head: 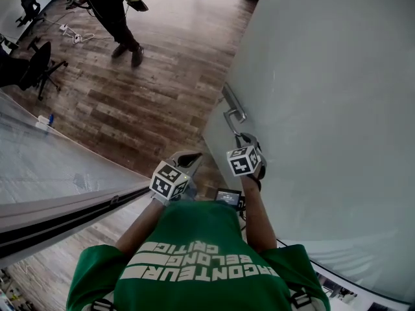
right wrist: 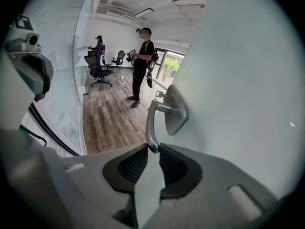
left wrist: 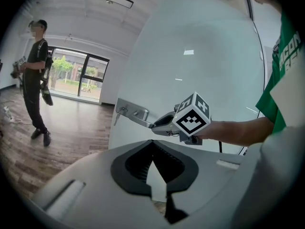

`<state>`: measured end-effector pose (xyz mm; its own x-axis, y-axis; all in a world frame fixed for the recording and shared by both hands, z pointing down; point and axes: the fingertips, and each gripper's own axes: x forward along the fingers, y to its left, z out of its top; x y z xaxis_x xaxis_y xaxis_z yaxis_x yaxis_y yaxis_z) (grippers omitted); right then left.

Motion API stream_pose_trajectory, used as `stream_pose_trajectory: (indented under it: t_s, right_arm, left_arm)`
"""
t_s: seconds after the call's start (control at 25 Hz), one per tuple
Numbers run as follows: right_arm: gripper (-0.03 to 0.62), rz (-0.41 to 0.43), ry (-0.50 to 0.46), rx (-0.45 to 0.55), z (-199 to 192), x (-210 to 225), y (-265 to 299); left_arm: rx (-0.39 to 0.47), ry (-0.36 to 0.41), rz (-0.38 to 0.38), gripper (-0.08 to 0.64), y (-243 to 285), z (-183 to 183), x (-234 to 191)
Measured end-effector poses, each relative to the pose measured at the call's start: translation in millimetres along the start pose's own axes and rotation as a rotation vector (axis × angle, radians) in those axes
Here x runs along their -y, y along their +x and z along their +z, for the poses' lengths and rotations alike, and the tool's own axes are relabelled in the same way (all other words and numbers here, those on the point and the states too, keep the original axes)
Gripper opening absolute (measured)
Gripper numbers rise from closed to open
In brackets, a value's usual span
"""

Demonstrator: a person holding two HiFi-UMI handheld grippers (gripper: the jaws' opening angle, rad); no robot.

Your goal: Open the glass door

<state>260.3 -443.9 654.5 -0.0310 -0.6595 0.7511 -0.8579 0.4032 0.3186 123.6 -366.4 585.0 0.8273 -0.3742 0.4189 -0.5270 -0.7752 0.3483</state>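
The frosted glass door fills the right side, slightly ajar beside the wood floor. Its metal lever handle sticks out from a back plate. My right gripper is shut on the free end of the lever handle, which sits between the two dark pads. In the left gripper view the handle runs into the right gripper, and a key hangs at the lock. My left gripper hangs just left of the right one, away from the door, jaws together with nothing in them.
A glass partition with a dark floor track runs along my left. Another person stands farther out on the wood floor. Office chairs and loose cables lie at the far left.
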Motion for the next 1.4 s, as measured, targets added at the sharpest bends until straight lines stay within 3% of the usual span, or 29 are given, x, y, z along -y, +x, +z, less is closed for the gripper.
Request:
stream_pose_trajectory:
  t_s: [0.88, 1.16, 1.4]
  right_arm:
    - [0.061, -0.096, 0.093, -0.041, -17.0, 13.5, 18.4]
    - [0.061, -0.116, 0.129, -0.043, -24.8, 82.3, 13.2]
    - [0.061, -0.142, 0.151, -0.059, -30.0, 109.8, 19.8]
  left_arm:
    - [0.003, 0.047, -0.138, 0.015, 38.3, 10.6, -46.5]
    - [-0.024, 0.031, -0.127, 0.015, 68.5, 40.9, -38.7]
    - [-0.011, 0.01, -0.118, 0.015, 72.4, 49.9, -45.5]
